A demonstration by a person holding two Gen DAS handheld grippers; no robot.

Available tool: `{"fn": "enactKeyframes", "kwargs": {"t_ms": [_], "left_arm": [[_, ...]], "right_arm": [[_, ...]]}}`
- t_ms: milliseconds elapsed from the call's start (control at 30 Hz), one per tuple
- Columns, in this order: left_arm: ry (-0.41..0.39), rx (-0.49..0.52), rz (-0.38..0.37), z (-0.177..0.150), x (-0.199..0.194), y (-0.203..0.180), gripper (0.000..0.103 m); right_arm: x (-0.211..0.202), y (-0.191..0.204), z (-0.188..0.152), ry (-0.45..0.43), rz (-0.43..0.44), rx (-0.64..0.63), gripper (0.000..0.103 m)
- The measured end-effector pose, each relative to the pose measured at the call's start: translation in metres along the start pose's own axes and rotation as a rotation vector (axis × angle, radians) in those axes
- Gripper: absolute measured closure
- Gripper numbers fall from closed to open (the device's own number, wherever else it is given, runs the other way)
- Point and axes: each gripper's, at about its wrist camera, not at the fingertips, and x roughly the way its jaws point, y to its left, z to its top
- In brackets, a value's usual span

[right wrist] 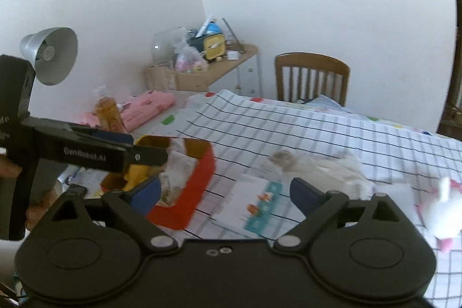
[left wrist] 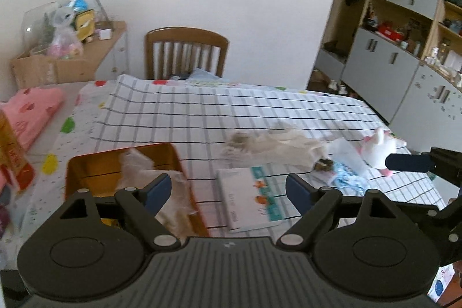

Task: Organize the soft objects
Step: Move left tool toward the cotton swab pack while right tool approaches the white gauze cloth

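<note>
An orange box (left wrist: 86,163) stands on the checked tablecloth with a pale crumpled soft item (left wrist: 141,166) inside it. My left gripper (left wrist: 228,189) is open just behind the box's right wall, with nothing between its fingers. A beige soft toy (left wrist: 274,146) lies mid-table, and a white and pink plush (left wrist: 381,146) lies to its right. My right gripper (right wrist: 226,194) is open and empty over a printed booklet (right wrist: 254,207). From this side the box (right wrist: 187,192) is at the left, the beige toy (right wrist: 317,166) ahead and the white plush (right wrist: 444,204) at the right.
A wooden chair (left wrist: 184,54) stands at the table's far edge. Folded pink cloth (left wrist: 31,108) and an amber bottle (right wrist: 108,114) are at the left. Cabinets (left wrist: 389,54) line the right wall. A grey lamp (right wrist: 52,54) and a cluttered shelf (right wrist: 202,68) are behind the table.
</note>
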Motion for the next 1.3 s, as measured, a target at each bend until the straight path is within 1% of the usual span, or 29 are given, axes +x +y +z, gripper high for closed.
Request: {"fn": "enactKeyframes", "kwargs": {"t_ms": [33,67,133,300,567,667,900,1133,1300], "left_arm": [[-0.002,0.009,-0.009,0.001,0.002,-0.005,0.004],[-0.007,0.015,-0.016,0.001,0.005,-0.009,0.001],[-0.018,0.032,-0.036,0.001,0.009,-0.018,0.001],[-0.007,0.062,-0.063,0.005,0.029,-0.039,0.001],[0.026,0.077,-0.056,0.021,0.081,-0.056,0.001],[0.032,0.078,-0.028,0.029,0.102,-0.058,0.001],[0.083,0.067,0.019,0.045,0.156,-0.057,0.001],[0.162,0.038,0.046,0.054,0.212,-0.046,0.001],[0.183,0.029,0.089,0.057,0.240,-0.037,0.001]], "right_arm": [[-0.003,-0.004,-0.003,-0.001,-0.012,0.005,0.007],[-0.006,-0.008,-0.006,-0.001,-0.022,0.011,0.007],[-0.012,-0.018,-0.012,0.001,-0.047,0.027,0.007],[-0.020,-0.043,-0.024,0.013,-0.108,0.059,0.007],[-0.019,-0.084,-0.032,0.029,-0.170,0.091,0.007],[-0.014,-0.100,-0.032,0.037,-0.176,0.093,0.007],[0.013,-0.132,-0.021,0.058,-0.170,0.076,0.007],[0.060,-0.158,-0.007,0.102,-0.129,0.045,0.007],[0.094,-0.169,0.001,0.126,-0.104,0.032,0.007]]}}
